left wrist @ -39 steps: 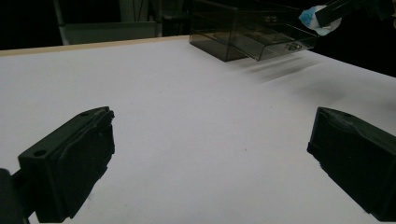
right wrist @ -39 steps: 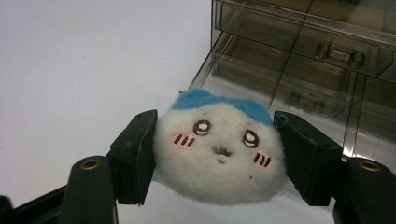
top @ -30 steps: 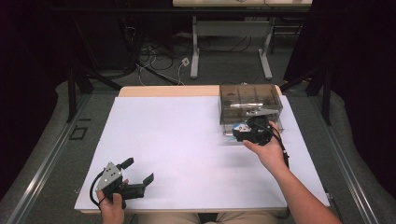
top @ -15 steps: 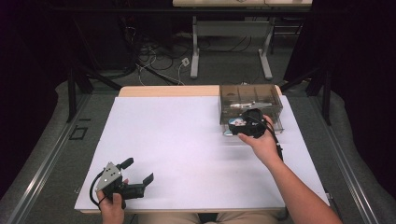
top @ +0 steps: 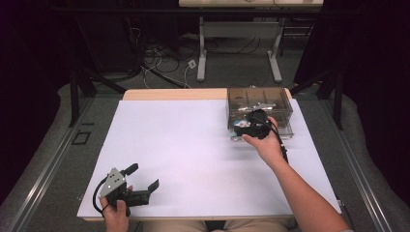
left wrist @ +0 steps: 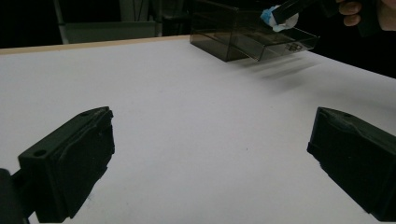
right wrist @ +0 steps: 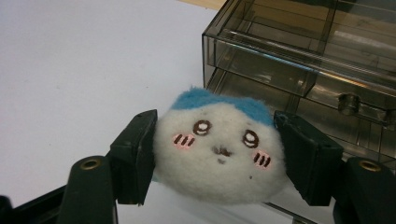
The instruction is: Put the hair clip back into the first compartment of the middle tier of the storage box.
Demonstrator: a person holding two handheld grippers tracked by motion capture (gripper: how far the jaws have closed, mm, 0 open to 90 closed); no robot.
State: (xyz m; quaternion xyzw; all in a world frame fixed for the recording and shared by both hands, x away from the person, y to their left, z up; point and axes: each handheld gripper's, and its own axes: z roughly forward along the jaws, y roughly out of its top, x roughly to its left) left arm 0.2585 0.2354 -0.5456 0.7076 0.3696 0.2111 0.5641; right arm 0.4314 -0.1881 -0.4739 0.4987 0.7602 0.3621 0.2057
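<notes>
Pinching a plush (right wrist: 219, 156) by both flanks, the right tongs (right wrist: 215, 154) carry it face-up just over the pulled-out bottom drawer (left wrist: 280, 44) of the smoky box (top: 259, 107); a side grip leaves the underside free, probably for dropping it straight in. Left tongs (top: 144, 180), well clear of the box near the table (top: 193, 159) edge, stand spread and empty, seemingly parked out of the way.
</notes>
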